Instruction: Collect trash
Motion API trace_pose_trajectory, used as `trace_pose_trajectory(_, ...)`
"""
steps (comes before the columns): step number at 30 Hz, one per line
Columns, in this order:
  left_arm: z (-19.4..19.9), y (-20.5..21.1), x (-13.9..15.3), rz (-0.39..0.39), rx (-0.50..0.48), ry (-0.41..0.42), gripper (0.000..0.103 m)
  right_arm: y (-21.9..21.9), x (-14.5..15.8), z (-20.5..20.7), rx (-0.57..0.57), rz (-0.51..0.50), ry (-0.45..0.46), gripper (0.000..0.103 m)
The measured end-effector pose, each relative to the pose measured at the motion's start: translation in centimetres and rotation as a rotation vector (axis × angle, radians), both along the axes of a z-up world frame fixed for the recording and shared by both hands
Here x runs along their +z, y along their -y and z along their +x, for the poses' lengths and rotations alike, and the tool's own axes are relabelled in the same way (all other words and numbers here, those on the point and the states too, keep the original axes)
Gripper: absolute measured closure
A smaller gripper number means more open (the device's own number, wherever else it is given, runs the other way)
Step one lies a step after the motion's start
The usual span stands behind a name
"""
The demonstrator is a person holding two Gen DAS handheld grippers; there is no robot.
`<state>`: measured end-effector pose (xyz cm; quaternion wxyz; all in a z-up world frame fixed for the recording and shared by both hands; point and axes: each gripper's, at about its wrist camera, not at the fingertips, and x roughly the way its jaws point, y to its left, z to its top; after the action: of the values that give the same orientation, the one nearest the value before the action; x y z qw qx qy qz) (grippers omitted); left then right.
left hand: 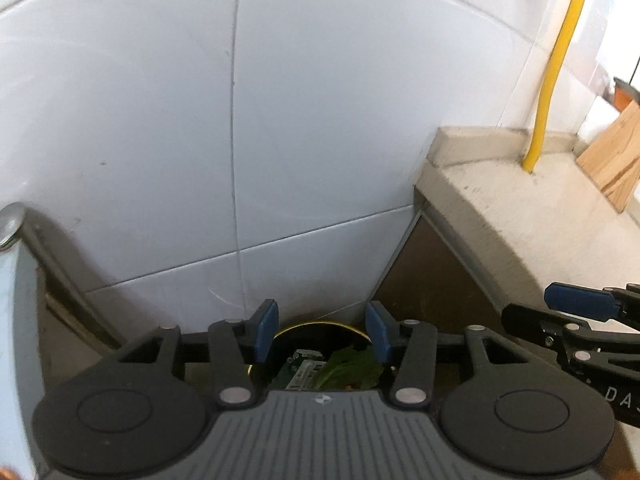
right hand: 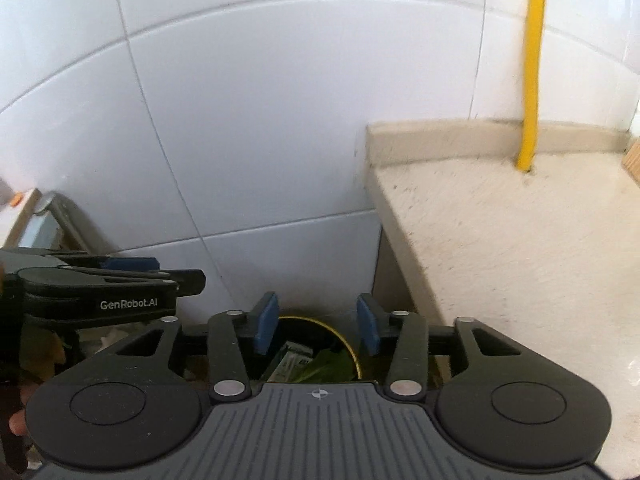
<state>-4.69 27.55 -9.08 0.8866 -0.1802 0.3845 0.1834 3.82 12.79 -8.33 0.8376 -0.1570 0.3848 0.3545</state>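
Left wrist view: the left claw (left hand: 322, 332) hangs over a dark bin (left hand: 320, 326) with a yellow rim, tucked on the floor between the tiled wall (left hand: 160, 120) and the side of a pale stone surface (left hand: 520, 208). Its blue pads stand partly apart with nothing between them. Through the gap the trash shows inside the bin: a green leaf (left hand: 352, 368) lying beside a printed packet (left hand: 302, 372). The right claw (left hand: 576, 304) reaches in from the right edge of this view, seen side-on.

In the right wrist view the right claw (right hand: 318, 326) is likewise partly open and empty, pointing down at the same bin (right hand: 344, 340), with the leaf (right hand: 328, 364) and packet (right hand: 290, 360) below it. The left claw (right hand: 160, 276) sits just beside it on the left.

The trash looks to be already dropped in, so what remains is probably pulling clear or going for more. The risks come from crowding: the two claws are close together in a narrow corner, and a careless swing could knock them into each other, into the edge of the surface, or against the bin rim and tip it. The leaf sits high in the bin and could catch on a pad and be dragged back out. A yellow pipe (right hand: 532, 80) rises from the surface well off to the right, out of the way.
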Motion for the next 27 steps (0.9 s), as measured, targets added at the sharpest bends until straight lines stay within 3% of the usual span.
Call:
trace_pose_trajectory(8, -2.1, 3.8, 2.8, 0.086, 0.029, 0.034, 0.043, 2.1, 2.5, -0.9, 0.039, 0.055, 0.059, 0.038)
trace_pose_trajectory(18, -3.3, 8.2, 4.5, 0.117, 0.086, 0.023, 0.040, 5.6, 3.9, -0.7, 0.085, 0.069, 0.071, 0.021)
trace_pose_trajectory(27, -3.7, 10.9, 4.6, 0.129, 0.120, -0.018, 0.040, 8.1, 4.0, -0.5, 0.116, 0.083, 0.030, 0.019)
